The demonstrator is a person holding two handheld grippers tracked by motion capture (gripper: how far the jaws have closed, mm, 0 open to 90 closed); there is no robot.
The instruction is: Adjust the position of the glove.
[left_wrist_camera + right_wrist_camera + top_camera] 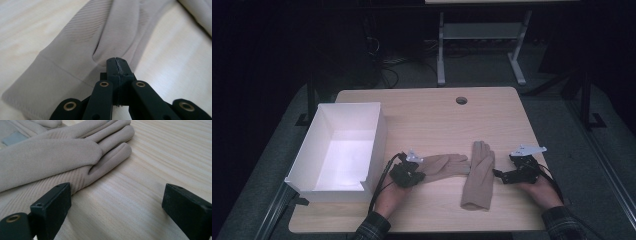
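Two beige gloves lie on the wooden table. One glove lies crosswise. My left gripper is shut on a puckered fold of its fabric near the cuff. The second glove lies lengthwise, fingers pointing away, just right of the first. My right gripper stands open low over the table at this glove's right edge. Its left jaw is against the ribbed cuff side, and bare wood shows between the jaws.
An open white box stands at the table's left, close beside my left hand. A round cable hole sits near the far edge. A second table's metal legs stand beyond.
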